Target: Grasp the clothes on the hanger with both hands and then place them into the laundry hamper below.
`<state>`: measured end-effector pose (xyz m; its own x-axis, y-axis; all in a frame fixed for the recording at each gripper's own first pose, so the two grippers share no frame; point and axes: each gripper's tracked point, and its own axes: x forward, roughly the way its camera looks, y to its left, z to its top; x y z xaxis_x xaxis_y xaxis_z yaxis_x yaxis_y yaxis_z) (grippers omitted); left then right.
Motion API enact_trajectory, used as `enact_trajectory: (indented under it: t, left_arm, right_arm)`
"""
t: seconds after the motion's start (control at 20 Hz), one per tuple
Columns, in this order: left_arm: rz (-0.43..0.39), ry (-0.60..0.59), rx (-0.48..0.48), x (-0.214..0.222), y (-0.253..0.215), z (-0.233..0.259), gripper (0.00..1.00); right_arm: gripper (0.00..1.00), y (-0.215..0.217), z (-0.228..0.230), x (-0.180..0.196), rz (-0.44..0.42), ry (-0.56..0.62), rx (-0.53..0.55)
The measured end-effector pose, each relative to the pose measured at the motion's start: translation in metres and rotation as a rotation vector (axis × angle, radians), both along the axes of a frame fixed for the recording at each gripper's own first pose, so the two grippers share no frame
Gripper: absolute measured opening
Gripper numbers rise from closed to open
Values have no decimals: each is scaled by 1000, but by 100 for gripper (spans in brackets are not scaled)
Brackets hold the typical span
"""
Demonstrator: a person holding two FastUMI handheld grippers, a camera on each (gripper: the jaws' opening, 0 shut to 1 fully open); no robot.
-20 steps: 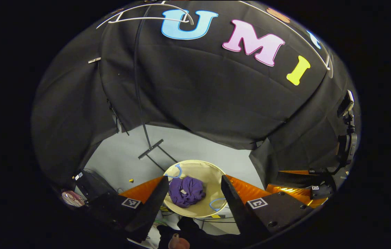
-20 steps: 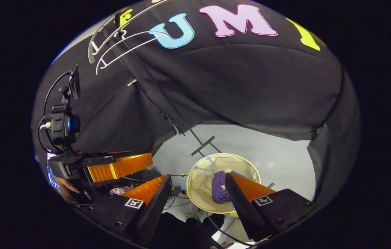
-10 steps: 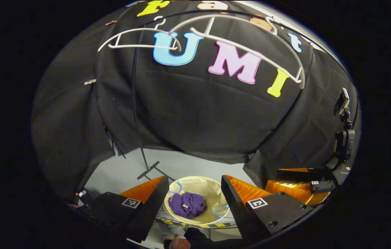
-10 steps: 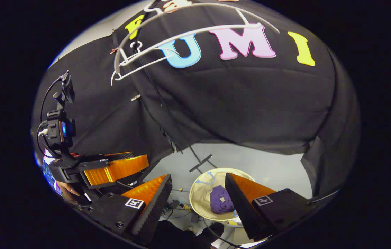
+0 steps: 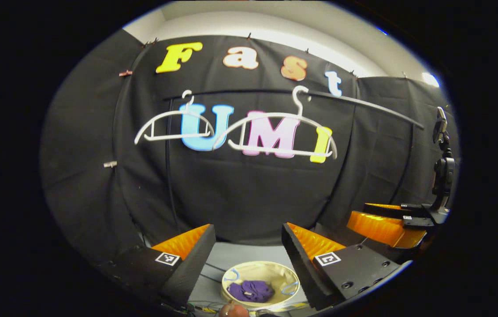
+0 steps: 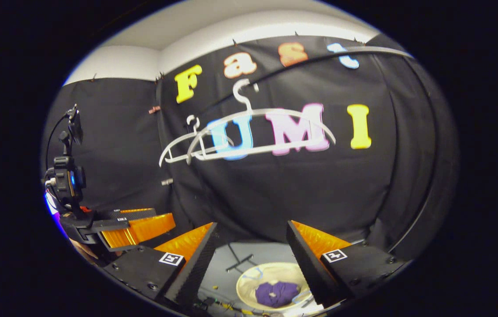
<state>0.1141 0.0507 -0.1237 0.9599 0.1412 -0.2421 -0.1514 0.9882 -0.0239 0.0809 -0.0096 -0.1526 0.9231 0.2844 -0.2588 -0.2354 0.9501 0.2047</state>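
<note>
A crumpled purple garment (image 5: 251,290) (image 6: 276,293) lies inside the round cream laundry hamper (image 5: 275,273) (image 6: 249,279) on the floor. Two bare white hangers (image 5: 275,132) (image 6: 249,132) hang from the dark rail (image 5: 363,105) high up. In the left gripper view my left gripper (image 5: 249,231) is open, nothing between its fingers, well above the hamper. In the right gripper view my right gripper (image 6: 251,229) is likewise open and holds nothing. The right gripper (image 5: 385,220) shows at the far right of the left gripper view, and the left gripper (image 6: 134,224) at the left of the right gripper view.
The rail's upright pole (image 5: 167,176) runs down at the left, and its foot (image 6: 240,263) rests on the grey floor near the hamper. Cables (image 6: 213,304) lie on the floor beside the hamper. Black cloth walls close the booth in.
Both grippers have risen and tilted upward: the hamper and garment dropped to the bottom of each view, and the hangers and rail came to mid-height. Both stayed open.
</note>
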Motion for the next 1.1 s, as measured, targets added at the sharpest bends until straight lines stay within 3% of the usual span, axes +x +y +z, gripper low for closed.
enact_trajectory:
  t: [0.2,0.45,0.6,1.1]
  left_arm:
    - [-39,-190,70,-32,-9,65,95]
    - [-55,-310,124,-66,-15,106,92]
    - [-55,-351,145,-85,-19,124,92]
    - [-88,-376,154,-75,-26,125,95]
  right_arm:
    - [98,4,49,-17,-71,-173,-53]
    - [98,10,101,-43,-129,-340,-131]
    - [100,6,114,-51,-169,-383,-167]
    - [97,-2,119,-53,-193,-411,-164]
